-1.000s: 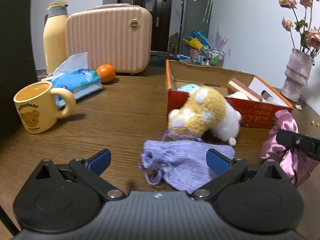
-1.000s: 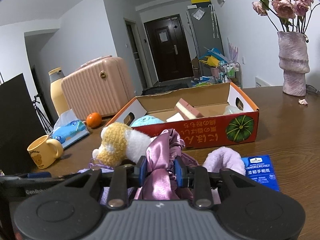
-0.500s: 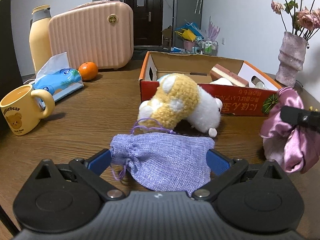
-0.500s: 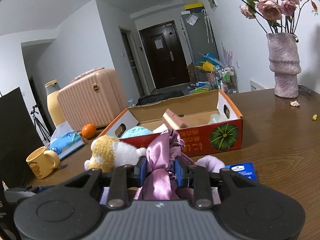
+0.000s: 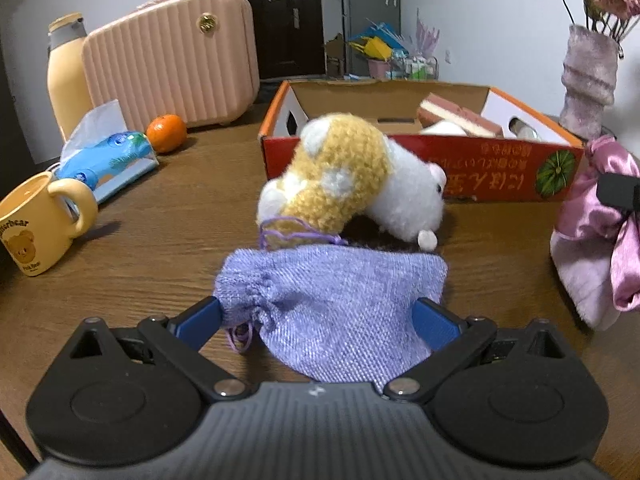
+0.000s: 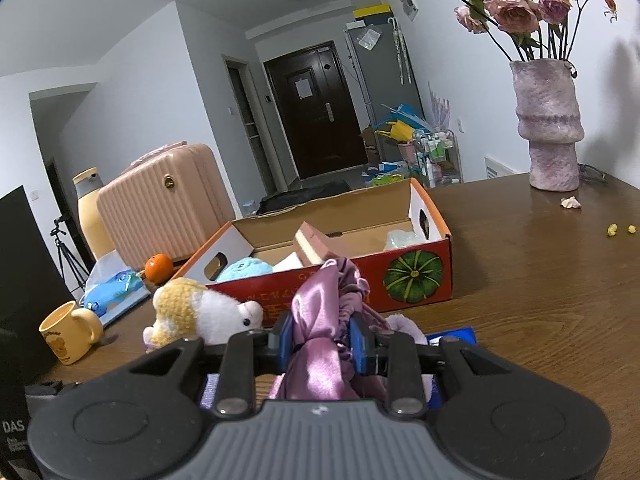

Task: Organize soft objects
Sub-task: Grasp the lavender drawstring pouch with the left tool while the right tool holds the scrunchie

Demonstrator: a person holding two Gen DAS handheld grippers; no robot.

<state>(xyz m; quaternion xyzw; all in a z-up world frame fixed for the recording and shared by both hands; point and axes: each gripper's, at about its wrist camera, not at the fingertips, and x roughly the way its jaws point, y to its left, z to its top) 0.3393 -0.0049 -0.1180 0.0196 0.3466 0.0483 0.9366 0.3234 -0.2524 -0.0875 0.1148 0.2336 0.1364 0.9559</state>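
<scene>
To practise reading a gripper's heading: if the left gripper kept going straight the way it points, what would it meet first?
Probably the purple pouch, already between the open left gripper; just beyond lies the plush toy.

Left gripper (image 5: 318,312): black body with blue fingertip pads; jaws spread wide, one pad at each side of a lilac drawstring pouch (image 5: 332,304), neither visibly pressing it; angled down toward the tabletop.

Right gripper (image 6: 322,344): same build; jaws drawn close, blue pads clamped on a bunched pink satin scrunchie (image 6: 320,332), fabric bulging above and below the pads; pointing slightly below level.
</scene>
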